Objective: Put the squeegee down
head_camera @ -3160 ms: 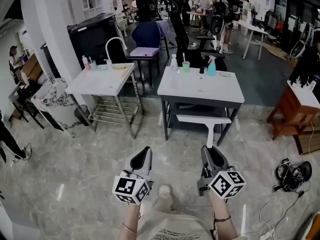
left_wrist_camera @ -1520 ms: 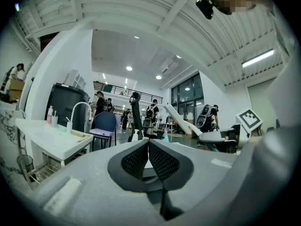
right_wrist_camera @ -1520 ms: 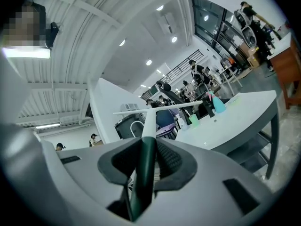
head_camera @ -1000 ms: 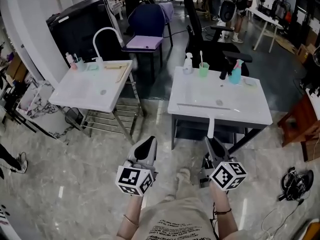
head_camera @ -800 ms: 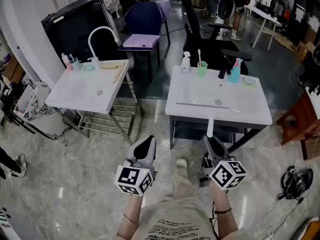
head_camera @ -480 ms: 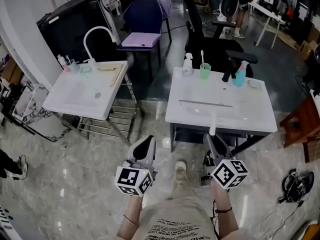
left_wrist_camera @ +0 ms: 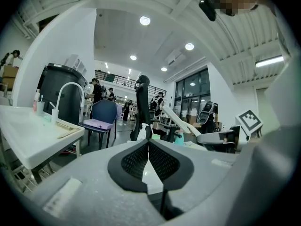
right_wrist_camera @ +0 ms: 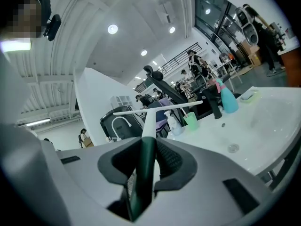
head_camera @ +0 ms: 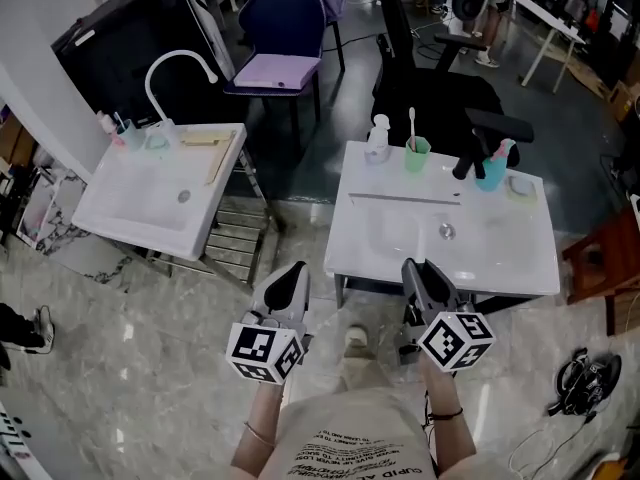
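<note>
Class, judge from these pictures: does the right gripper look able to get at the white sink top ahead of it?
Probably yes. The right gripper, shut on the squeegee, is at the near edge of the sink top; bare surface lies ahead, and the green cup stands at the back.

The head view looks forward and steeply down from above the person. The left claw (head_camera: 290,270) and right claw (head_camera: 412,266) sit close under it, and the left worktop (head_camera: 120,208) and right worktop (head_camera: 520,258) stand farther out on the floor (head_camera: 150,348). Each claw view sits low, right behind its own jaws, facing nearly level (so ceiling lights (left_wrist_camera: 145,20) fill its upper half). The left claw view takes in the left worktop's curved tap (left_wrist_camera: 66,91). The right claw view looks along the squeegee (right_wrist_camera: 149,119) across the right worktop, sharing the green cup (right_wrist_camera: 190,120) and teal bottle (right_wrist_camera: 228,100) with the head view.
</note>
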Demonstrator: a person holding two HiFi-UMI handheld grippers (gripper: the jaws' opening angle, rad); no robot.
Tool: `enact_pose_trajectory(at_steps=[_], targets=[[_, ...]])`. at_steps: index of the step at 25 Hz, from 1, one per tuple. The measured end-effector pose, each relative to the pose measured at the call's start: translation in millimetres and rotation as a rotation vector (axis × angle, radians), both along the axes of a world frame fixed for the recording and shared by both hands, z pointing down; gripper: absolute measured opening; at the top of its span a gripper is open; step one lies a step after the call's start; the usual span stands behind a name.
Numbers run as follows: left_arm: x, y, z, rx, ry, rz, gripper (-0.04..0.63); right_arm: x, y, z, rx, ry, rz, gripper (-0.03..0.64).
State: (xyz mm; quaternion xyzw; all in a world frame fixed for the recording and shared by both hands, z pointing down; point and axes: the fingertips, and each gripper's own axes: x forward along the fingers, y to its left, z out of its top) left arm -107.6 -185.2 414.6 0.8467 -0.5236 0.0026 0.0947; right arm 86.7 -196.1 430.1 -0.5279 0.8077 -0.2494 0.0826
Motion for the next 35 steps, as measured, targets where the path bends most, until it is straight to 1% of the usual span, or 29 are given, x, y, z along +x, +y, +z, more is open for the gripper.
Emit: enact_pose_trajectory(at_steps=[7,17,26,31,35], targets=[[4,-49,-1,-0.02,0.007,-0.021,0.023,-3,-53,4,-0.036,0.003,-0.034,0.095],[2,-105,10,-0.053,0.016,-0.064,0.022,-22,-116,19,-0.084,0.01,-0.118,0.095],[4,-148,30,-0.09,0.022,-0.082,0.023,-37,-152,49,-0.166,-0.006,-0.152,0.095],[4,-159,46,-0.124,0.019,-0.082,0.023,-47,-161,66,-0.206,-0.007,-0.169,0.095],[4,-166,55,-0.151,0.022,-0.074,0.023,-50,-166,78,-0.236,-0.001,-0.158,0.095]])
